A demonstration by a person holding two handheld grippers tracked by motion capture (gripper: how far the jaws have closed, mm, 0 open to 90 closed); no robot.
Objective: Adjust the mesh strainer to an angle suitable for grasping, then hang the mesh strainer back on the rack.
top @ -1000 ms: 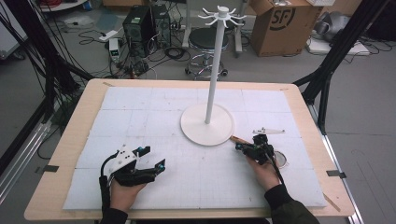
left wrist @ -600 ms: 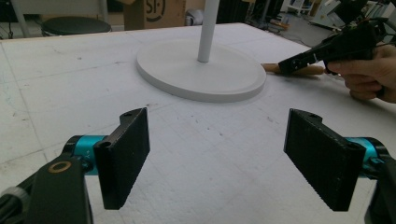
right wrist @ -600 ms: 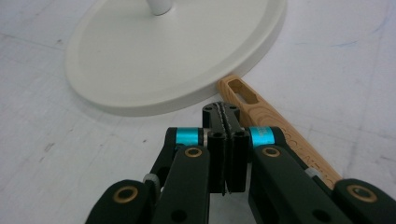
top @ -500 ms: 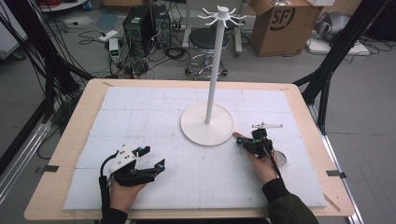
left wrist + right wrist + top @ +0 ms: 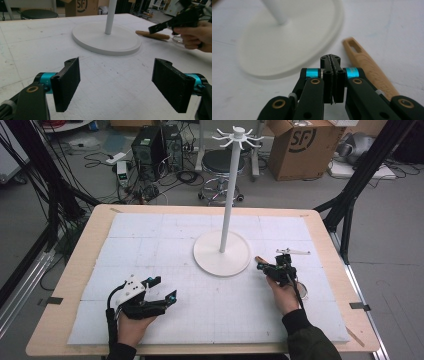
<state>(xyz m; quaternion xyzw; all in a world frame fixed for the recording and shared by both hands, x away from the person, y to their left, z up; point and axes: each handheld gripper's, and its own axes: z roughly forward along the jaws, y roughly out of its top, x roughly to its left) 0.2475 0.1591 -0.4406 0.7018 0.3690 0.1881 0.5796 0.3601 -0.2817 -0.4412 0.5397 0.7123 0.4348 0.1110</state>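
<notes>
Two hand-held grippers low over a white-padded counter (image 5: 150, 240), beside a white hook stand (image 5: 222, 252).

Left gripper (image 5: 117, 83) near the front left: black fingers (image 5: 67, 81) spread wide apart, empty, touching nothing, aimed toward the stand's round base. Right gripper (image 5: 332, 75) just right of that base: fingers pressed flat together, nothing between them. Wooden handle (image 5: 368, 67) lying flat on the counter just beside the right gripper's tips, pale tan with a slot at its far end, close to the base rim.
</notes>
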